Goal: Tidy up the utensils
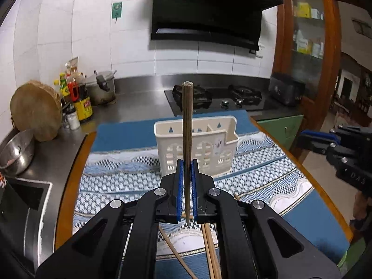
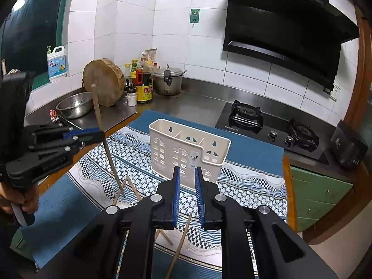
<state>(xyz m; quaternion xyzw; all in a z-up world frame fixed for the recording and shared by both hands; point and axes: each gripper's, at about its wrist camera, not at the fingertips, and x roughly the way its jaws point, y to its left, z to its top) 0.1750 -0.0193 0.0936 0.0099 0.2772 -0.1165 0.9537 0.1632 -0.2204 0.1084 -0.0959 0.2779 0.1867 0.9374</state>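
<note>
A wooden chopstick [image 1: 187,116] stands upright between the blue pads of my left gripper [image 1: 187,162], which is shut on it. Just behind it a cream plastic utensil holder [image 1: 209,144] with three compartments stands on the patterned cloth. In the right wrist view the left gripper [image 2: 100,134] holds the same chopstick [image 2: 97,107] to the left of the holder [image 2: 186,144]. My right gripper [image 2: 187,169] is in front of the holder, its jaws slightly apart with nothing between them. Several loose chopsticks [image 2: 181,239] lie on the cloth beneath it.
The blue and white cloth [image 2: 244,186] covers a wooden table beside a steel counter. On the counter are a round chopping block [image 2: 103,86], a steel bowl [image 2: 74,107], sauce bottles [image 2: 144,86] and a pressure cooker [image 2: 167,81]. A gas hob [image 2: 267,125] is at the back right.
</note>
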